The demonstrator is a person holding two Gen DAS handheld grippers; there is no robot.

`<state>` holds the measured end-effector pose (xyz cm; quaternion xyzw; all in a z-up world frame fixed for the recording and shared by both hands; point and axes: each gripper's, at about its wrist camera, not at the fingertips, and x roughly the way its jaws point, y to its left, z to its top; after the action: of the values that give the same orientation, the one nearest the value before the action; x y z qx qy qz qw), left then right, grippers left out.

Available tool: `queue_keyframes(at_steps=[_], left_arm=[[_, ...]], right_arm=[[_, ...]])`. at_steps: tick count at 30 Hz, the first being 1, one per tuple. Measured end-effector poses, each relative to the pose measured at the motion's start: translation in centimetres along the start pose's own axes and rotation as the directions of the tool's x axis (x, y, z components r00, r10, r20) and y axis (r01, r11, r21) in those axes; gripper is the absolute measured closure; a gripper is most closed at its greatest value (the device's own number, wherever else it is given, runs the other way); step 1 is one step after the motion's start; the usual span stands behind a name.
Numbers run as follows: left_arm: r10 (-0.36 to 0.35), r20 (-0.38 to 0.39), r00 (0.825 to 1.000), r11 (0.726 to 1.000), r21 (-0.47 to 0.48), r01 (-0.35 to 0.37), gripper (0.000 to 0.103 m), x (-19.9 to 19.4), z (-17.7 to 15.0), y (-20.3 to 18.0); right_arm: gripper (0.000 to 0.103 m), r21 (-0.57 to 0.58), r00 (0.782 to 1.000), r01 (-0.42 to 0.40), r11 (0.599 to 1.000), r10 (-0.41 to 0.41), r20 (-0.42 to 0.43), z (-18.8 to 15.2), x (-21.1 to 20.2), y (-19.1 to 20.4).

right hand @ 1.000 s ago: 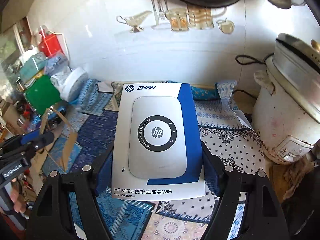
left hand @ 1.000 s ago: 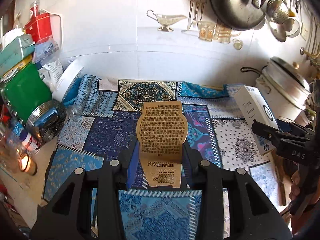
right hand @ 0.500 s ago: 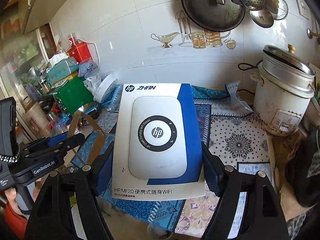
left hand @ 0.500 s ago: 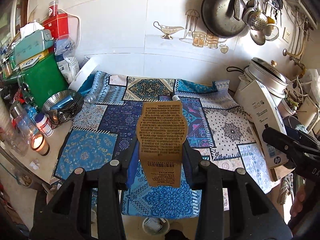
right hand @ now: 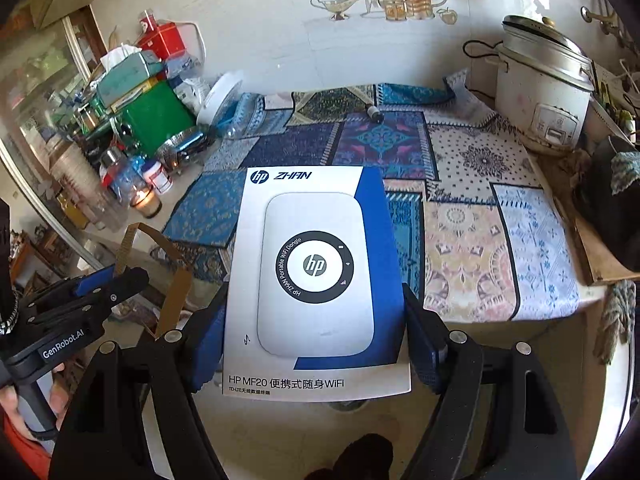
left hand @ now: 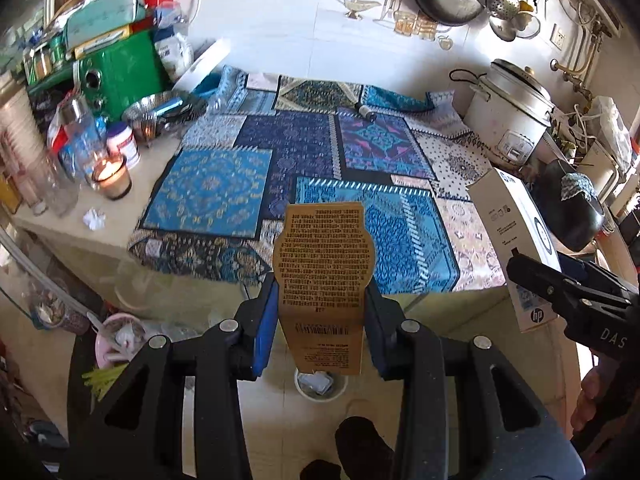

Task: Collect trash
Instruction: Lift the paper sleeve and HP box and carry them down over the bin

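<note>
Left gripper (left hand: 322,300) pinches a brown printed card (left hand: 324,268) upright between its blue pads. Right gripper (right hand: 316,320) clamps a white-and-blue box (right hand: 316,280) by its side edges. Both are held off the near edge of the patchwork tablecloth (left hand: 224,184); a small bin (left hand: 320,388) sits on the floor at 6 o'clock below the card.

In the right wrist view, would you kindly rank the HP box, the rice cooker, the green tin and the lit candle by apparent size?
1. HP box, though nearness to the camera inflates it
2. Rice cooker
3. Green tin
4. Lit candle
</note>
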<state>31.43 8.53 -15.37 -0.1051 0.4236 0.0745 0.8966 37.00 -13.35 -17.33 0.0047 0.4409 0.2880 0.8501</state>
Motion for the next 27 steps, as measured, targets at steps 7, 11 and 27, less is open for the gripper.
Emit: queue_keyframes(at_steps=[7,11,27], left_arm=[[0.064,-0.097,0.993,0.998,0.007,-0.063,0.064,2.0,-4.7,0.3],[0.063,-0.153,0.986,0.998,0.001,-0.063,0.064,5.0,-7.0,-0.7],[0.044,-0.3,0.953,0.996,-0.056,-0.063,0.064,25.1,-20.1,-2.0]], right_arm=[[0.029,0.057,0.997,-0.028,0.998,0.032,-0.072,-4.2,1.2,-1.2],[0.029,0.045,0.993,-0.022,0.999,0.027,-0.116,-6.7,2.4,-2.4],[0.029,0.025,0.956,0.027,0.999,-0.018,-0.292,-18.9,19.8,-11.1]])
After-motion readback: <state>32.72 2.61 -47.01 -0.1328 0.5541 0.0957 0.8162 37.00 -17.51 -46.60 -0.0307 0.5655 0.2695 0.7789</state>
